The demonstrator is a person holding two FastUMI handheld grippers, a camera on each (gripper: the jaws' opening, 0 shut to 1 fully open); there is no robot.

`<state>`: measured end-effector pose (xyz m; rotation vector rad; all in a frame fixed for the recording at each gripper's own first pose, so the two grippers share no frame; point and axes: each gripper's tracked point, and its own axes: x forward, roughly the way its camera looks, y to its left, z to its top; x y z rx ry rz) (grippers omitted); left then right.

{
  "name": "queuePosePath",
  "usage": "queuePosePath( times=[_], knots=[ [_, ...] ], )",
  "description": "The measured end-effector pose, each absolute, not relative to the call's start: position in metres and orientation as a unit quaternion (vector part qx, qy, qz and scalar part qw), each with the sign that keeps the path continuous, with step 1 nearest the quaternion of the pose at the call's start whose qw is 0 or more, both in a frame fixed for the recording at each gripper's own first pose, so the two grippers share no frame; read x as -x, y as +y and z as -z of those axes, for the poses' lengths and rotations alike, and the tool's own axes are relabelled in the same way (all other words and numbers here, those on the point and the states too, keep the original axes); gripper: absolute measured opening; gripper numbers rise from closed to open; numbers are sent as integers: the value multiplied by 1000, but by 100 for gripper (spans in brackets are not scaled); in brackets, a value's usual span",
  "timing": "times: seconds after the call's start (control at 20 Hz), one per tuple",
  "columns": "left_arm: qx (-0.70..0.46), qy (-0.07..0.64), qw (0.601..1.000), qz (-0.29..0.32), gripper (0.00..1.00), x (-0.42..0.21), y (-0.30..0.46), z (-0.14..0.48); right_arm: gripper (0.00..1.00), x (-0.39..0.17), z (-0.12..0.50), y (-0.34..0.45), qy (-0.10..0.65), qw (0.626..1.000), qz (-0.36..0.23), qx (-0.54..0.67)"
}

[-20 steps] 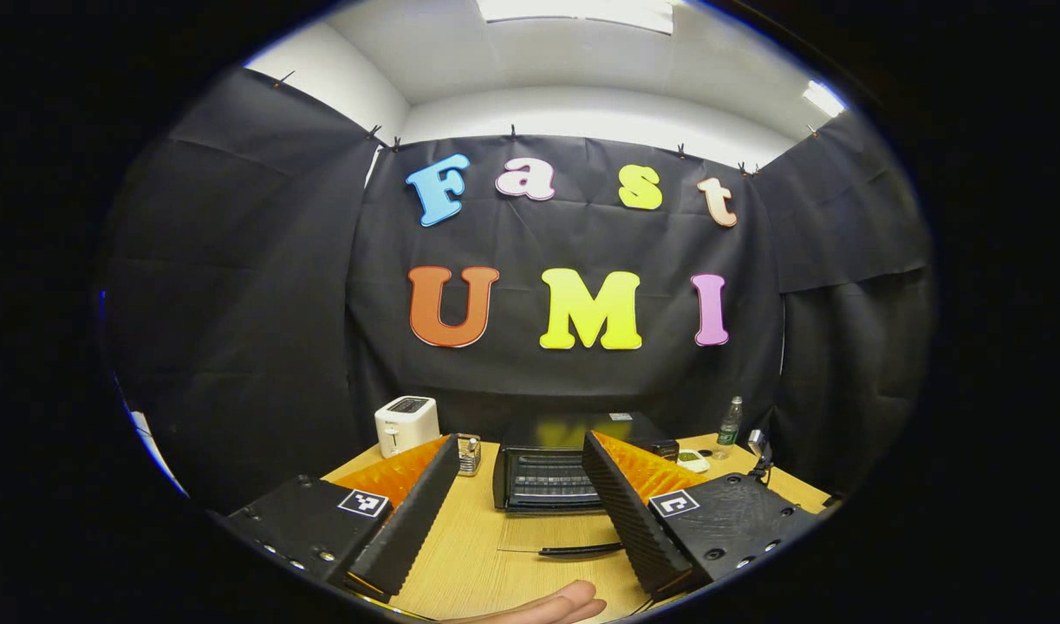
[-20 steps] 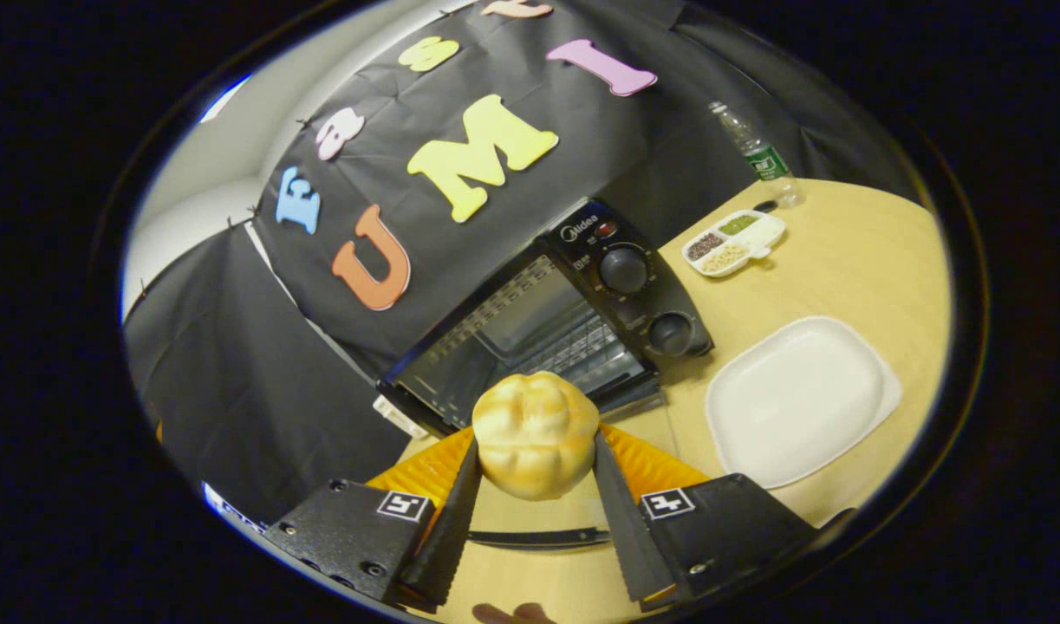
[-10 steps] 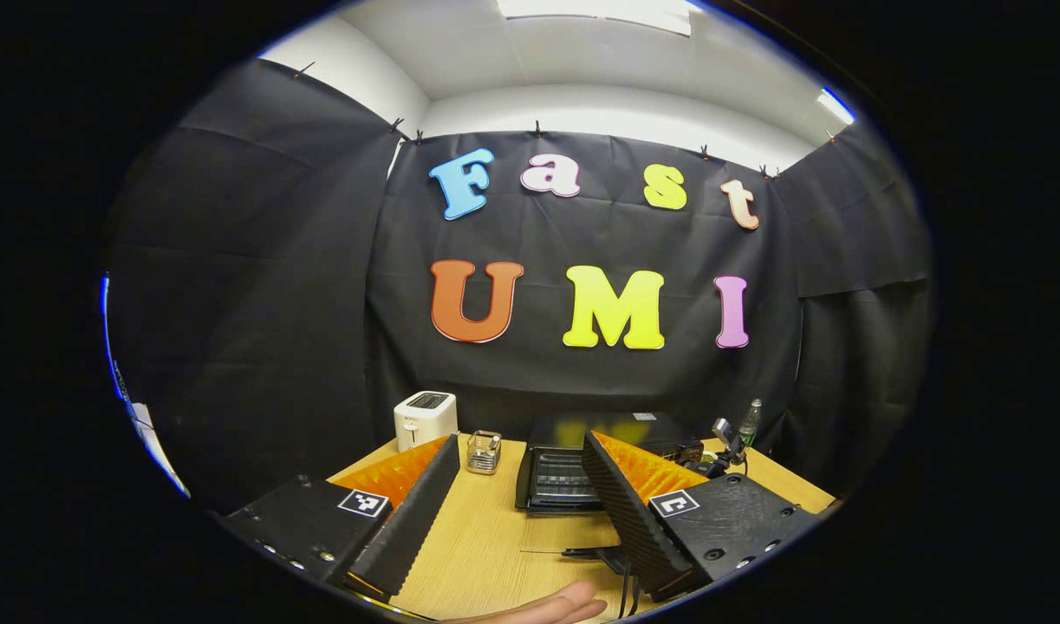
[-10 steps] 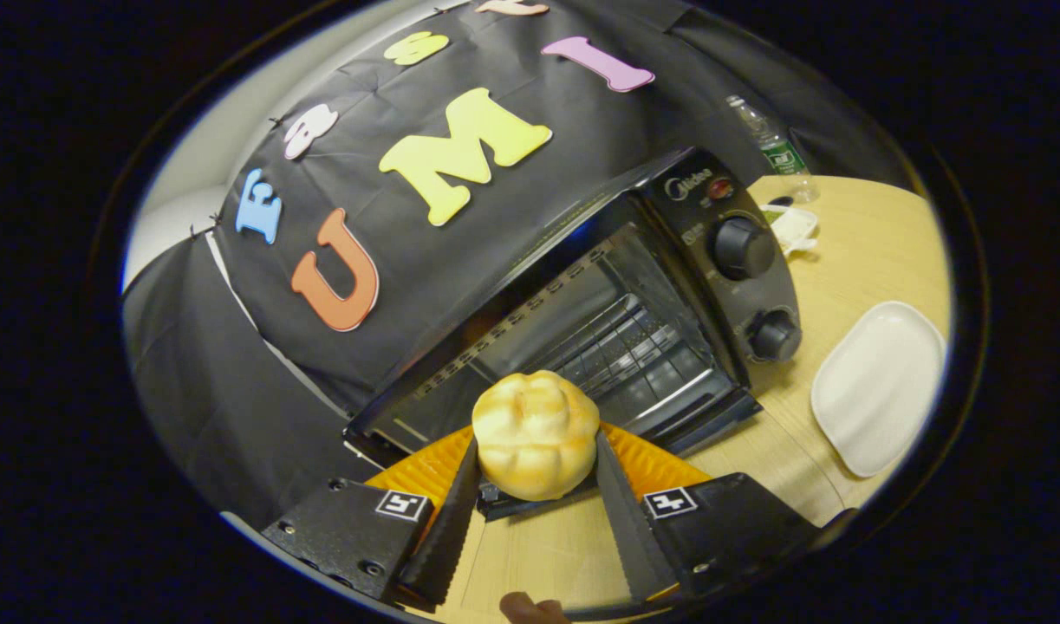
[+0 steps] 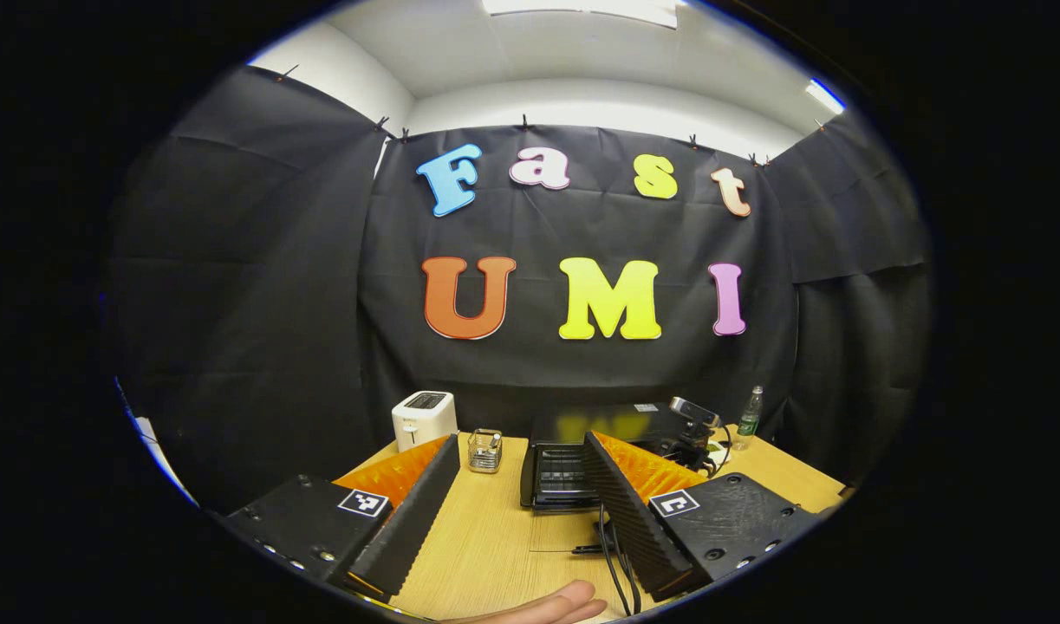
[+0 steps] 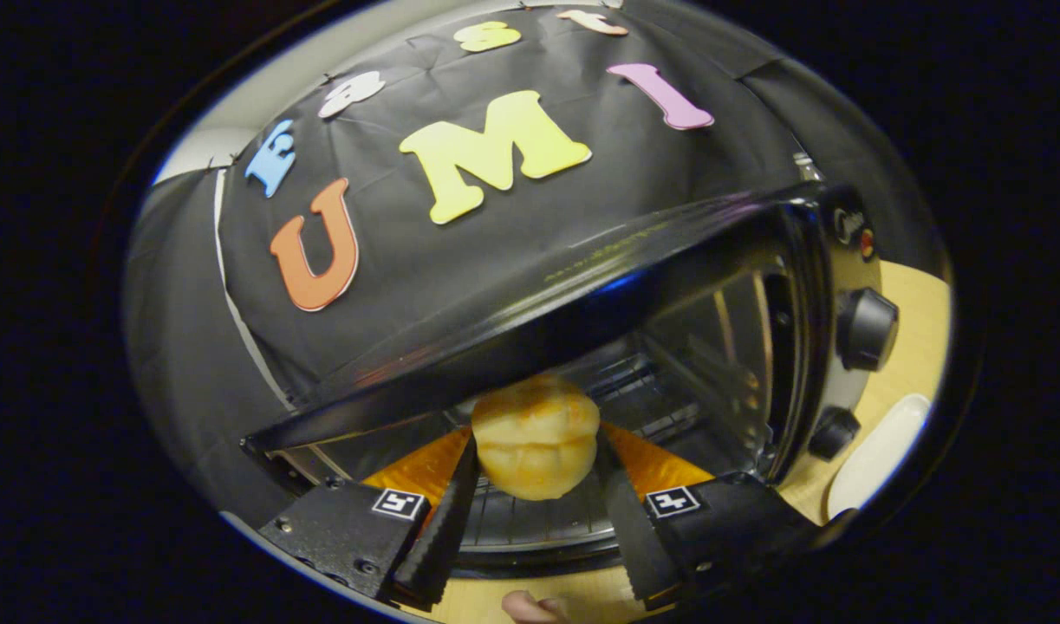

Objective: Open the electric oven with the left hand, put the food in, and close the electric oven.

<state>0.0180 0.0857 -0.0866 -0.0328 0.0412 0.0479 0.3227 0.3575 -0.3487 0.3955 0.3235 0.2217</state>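
A golden round bun (image 6: 536, 433) sits clamped between both fingers of my right gripper (image 6: 536, 452). It hangs at the mouth of the black electric oven (image 6: 582, 303), just above the wire rack (image 6: 538, 520). The oven door is folded down. In the left gripper view the same oven (image 5: 556, 464) stands mid-table with its door down, and the other gripper (image 5: 692, 414) reaches in from its right side. My left gripper (image 5: 521, 442) stays back over the table, open, with nothing between its fingers.
Two knobs (image 6: 868, 328) line the oven's right panel, and a white plate (image 6: 872, 455) lies beside it. A white toaster (image 5: 424, 419), a small wire holder (image 5: 484, 451) and a bottle (image 5: 749, 418) stand on the wooden table (image 5: 495, 546). A black cable (image 5: 616, 563) trails near a person's fingertips (image 5: 547, 607).
My right gripper has carried the bun forward from in front of the oven to its open mouth. The left gripper has hardly moved and remains open.
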Motion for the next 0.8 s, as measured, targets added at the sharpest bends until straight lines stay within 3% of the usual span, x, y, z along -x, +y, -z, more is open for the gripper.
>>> queuePosePath(
  times=[0.15, 0.3, 0.35, 0.55, 0.6, 0.65, 0.7, 0.75, 0.8],
  knots=[
    [21, 27, 999, -27, 93, -19, 88, 90, 78, -327, 353, 364, 169, 963, -125, -167],
    [24, 31, 999, -26, 94, -17, 85, 92, 94, -322, 353, 357, 174, 966, -116, -151],
    [24, 32, 999, -27, 94, -17, 85, 92, 92, -320, 350, 360, 174, 965, -122, -156],
    [17, 32, 999, -23, 94, -12, 79, 91, 100, -303, 359, 354, 214, 954, -132, -164],
    [13, 32, 999, -20, 84, -11, 76, 92, 100, -297, 358, 350, 217, 952, -132, -172],
    [12, 32, 999, -18, 93, -10, 73, 93, 100, -291, 354, 346, 217, 951, -135, -176],
    [11, 34, 999, -15, 93, -11, 72, 94, 100, -285, 347, 342, 213, 951, -138, -178],
    [12, 38, 999, -13, 93, -10, 70, 98, 94, -279, 340, 338, 208, 951, -144, -177],
    [14, 45, 999, -12, 93, -11, 68, 102, 100, -272, 331, 334, 201, 952, -150, -176]
  ],
)
